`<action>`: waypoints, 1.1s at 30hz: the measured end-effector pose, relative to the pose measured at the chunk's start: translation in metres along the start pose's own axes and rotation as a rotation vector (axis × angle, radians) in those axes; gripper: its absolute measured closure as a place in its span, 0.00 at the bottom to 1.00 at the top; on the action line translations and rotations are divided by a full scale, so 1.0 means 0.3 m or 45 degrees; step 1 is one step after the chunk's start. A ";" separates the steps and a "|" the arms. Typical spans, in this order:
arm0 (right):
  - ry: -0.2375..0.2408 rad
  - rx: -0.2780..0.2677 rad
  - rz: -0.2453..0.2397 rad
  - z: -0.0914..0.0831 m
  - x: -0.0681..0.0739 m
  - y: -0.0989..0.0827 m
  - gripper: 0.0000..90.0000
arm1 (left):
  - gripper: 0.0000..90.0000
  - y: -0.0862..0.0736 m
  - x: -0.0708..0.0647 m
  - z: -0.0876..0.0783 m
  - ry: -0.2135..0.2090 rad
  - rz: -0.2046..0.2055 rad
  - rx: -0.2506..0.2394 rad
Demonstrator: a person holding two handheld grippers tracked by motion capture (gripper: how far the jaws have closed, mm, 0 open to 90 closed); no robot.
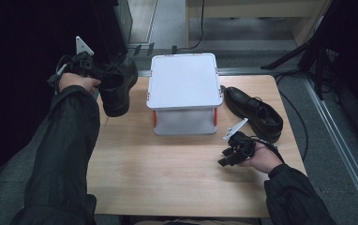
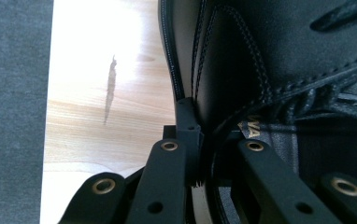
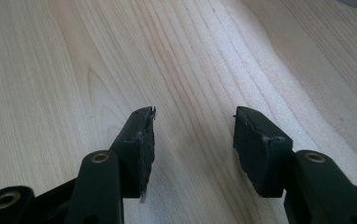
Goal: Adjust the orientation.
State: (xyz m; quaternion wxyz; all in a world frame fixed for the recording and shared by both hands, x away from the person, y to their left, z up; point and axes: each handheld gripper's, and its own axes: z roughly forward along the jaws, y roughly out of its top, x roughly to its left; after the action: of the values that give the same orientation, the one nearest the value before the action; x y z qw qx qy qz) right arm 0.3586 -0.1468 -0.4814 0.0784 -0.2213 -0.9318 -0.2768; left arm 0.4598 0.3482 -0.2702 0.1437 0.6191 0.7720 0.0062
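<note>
High view: left tongs (image 1: 103, 75) clamp a black shoe (image 1: 118, 86) left of the white box (image 1: 184, 82); right tongs (image 1: 225, 157) gape apart.

The right gripper (image 3: 193, 135) hangs over the wooden table (image 3: 50, 70), its 2 jaws apart.

- Black leather shoe (image 1: 117, 86), gold lettering inside, left of the white box (image 1: 184, 82);
- Second black shoe (image 1: 254, 112) right of that box, orange-red corner trim;
- Pale wood-grain table (image 1: 167, 168)
</note>
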 end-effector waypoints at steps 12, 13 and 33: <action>0.000 -0.006 0.009 -0.004 0.000 -0.005 0.54 | 0.95 0.061 -0.283 -0.161 -0.004 0.137 -0.071; -0.001 -0.008 0.007 -0.005 -0.001 -0.006 0.54 | 0.95 0.063 -0.298 -0.160 -0.004 0.147 -0.066; 0.001 -0.015 0.015 -0.014 -0.001 -0.017 0.55 | 0.95 0.057 -0.512 -0.029 -0.009 0.207 -0.024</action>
State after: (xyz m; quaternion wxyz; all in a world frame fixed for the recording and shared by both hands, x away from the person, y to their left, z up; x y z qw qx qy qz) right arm 0.3568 -0.1530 -0.4803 0.0789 -0.2272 -0.9288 -0.2818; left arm 0.5036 0.2065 -0.2258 0.1512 0.6783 0.7187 0.0229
